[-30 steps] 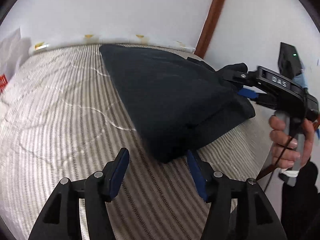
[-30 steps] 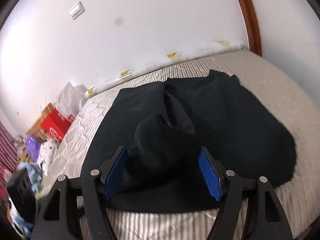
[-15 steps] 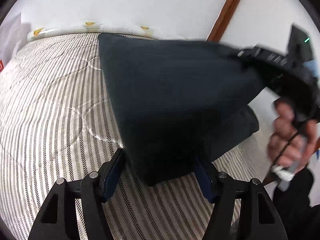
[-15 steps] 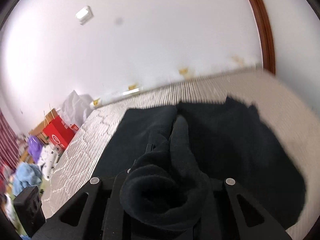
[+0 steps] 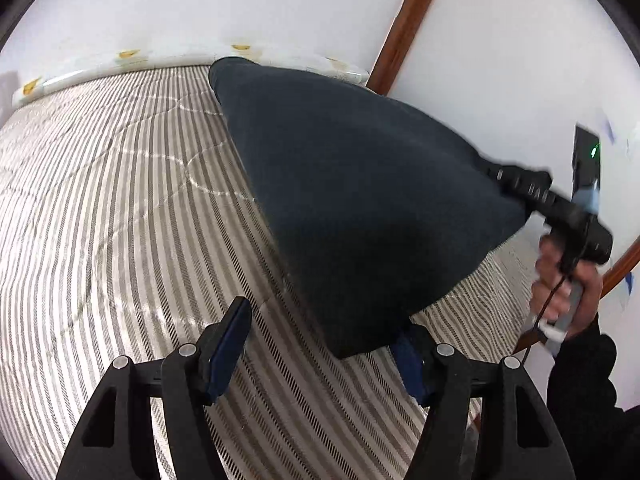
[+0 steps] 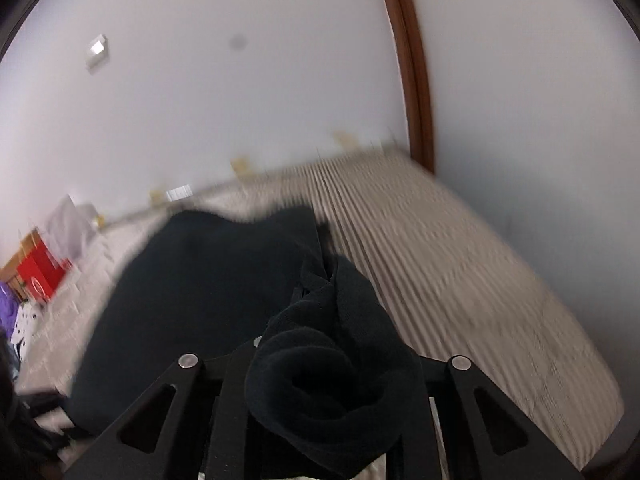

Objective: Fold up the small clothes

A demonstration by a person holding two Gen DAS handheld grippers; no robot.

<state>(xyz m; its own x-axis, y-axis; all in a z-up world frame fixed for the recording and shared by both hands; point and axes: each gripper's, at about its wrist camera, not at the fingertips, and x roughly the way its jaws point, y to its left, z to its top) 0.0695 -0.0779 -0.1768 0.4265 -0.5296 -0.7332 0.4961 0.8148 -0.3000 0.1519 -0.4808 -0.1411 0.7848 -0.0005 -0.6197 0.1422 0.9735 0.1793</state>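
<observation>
At the far left of your right wrist view, a red box (image 6: pixel 38 278) stands off the bed beside a white bag (image 6: pixel 70 222) and some purple and white items (image 6: pixel 12 316); that corner is blurred, so you cannot tell what, if anything, is inside either one. Moving right, the striped mattress (image 5: pixel 100 208) fills the left half of your left wrist view, with a pale patterned sheet edge (image 5: pixel 100 66) along the far wall. Your left gripper (image 5: pixel 320 350) hovers low over the near part of the bed with its fingers released and parted; the left blue pad (image 5: pixel 228 346) sits over bare stripes, and the near corner of the dark garment (image 5: pixel 360 208) hangs just above the right pad without being pinched. The garment rises from the mattress like a tent, its far corner down by the sheet edge and its right side lifted. Farther right, your right gripper (image 6: pixel 328 384) is clenched on a bunched fold of that cloth, its jaws having just been closing around it, and your right hand (image 5: pixel 566 284) grips the handle near the brown door frame (image 5: pixel 408 20).
</observation>
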